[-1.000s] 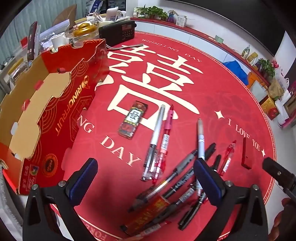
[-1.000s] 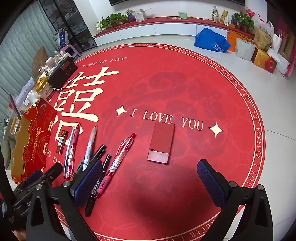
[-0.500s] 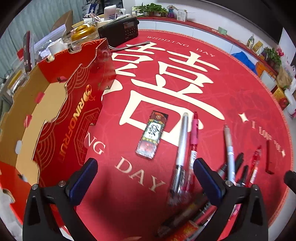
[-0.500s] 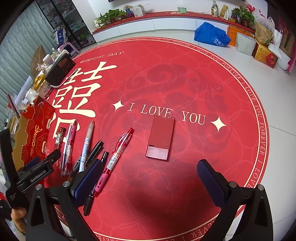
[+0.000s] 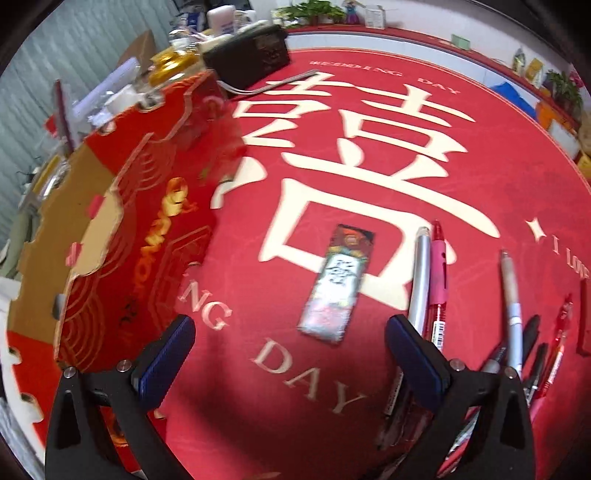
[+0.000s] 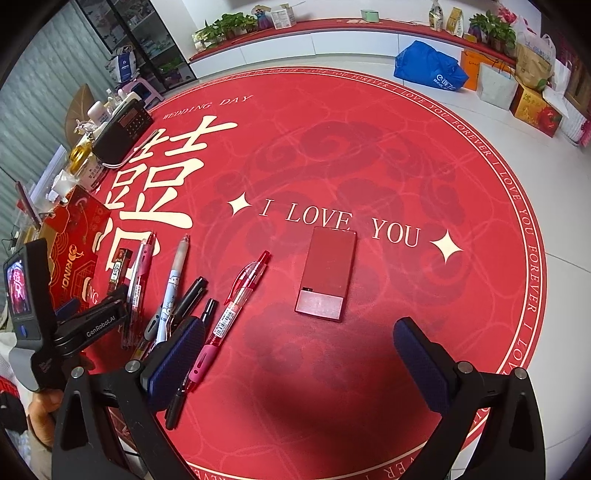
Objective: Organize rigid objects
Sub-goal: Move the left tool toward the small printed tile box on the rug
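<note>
Looks like a wedding/event venue or its storeroom: round red "WEDDING DAY" floor mat (image 6: 369,155), potted plants (image 6: 225,27) on a red-topped ledge, gift bags and boxes (image 6: 517,77) stacked along the wall, glass display cabinet (image 6: 147,40) in the corner

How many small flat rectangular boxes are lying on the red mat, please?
2: the patterned box beside the silver pen, and the plain red box below the LOVE lettering. Another may hide among the pens.
</note>
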The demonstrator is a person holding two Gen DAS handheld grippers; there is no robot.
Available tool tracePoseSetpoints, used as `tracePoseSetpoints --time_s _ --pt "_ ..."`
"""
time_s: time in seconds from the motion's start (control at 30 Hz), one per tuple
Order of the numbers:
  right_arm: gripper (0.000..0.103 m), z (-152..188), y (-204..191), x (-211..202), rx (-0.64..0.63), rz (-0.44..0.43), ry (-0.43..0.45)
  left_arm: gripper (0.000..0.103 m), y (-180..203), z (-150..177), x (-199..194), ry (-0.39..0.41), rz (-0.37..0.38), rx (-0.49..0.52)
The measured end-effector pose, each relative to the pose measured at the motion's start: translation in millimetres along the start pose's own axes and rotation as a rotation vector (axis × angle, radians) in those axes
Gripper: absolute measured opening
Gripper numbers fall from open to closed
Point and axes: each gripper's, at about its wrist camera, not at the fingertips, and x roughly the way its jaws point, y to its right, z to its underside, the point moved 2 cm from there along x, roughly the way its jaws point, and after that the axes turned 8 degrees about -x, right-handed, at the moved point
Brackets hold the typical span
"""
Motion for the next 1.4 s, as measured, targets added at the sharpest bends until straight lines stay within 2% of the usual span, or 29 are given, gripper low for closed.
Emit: tracePoseSetpoints --time_s 0.17,0.33,0.6,1.4 --pt "0.103 -5.9 1.5 6.9 0.019 0.004 -0.016 0.103 9.2 -1.6 -2.4 -0.008 0.048 0.032" --pt "0.103 -10.4 4.9 11.6 0.046 0.000 -0.036 0.103 8.2 -8.6 -9.1 -0.011 0.090 0.018" --pt "0.103 -15.5 7.2 7.0 0.054 0.013 -0.027 0.103 7.8 -15.9 -22.4 0.023 0.102 0.028" --pt "0.103 -17.2 -6.1 -4.8 0.009 0.037 -0.004 0.103 8.2 -15.8 -35.8 0.039 0.121 0.016"
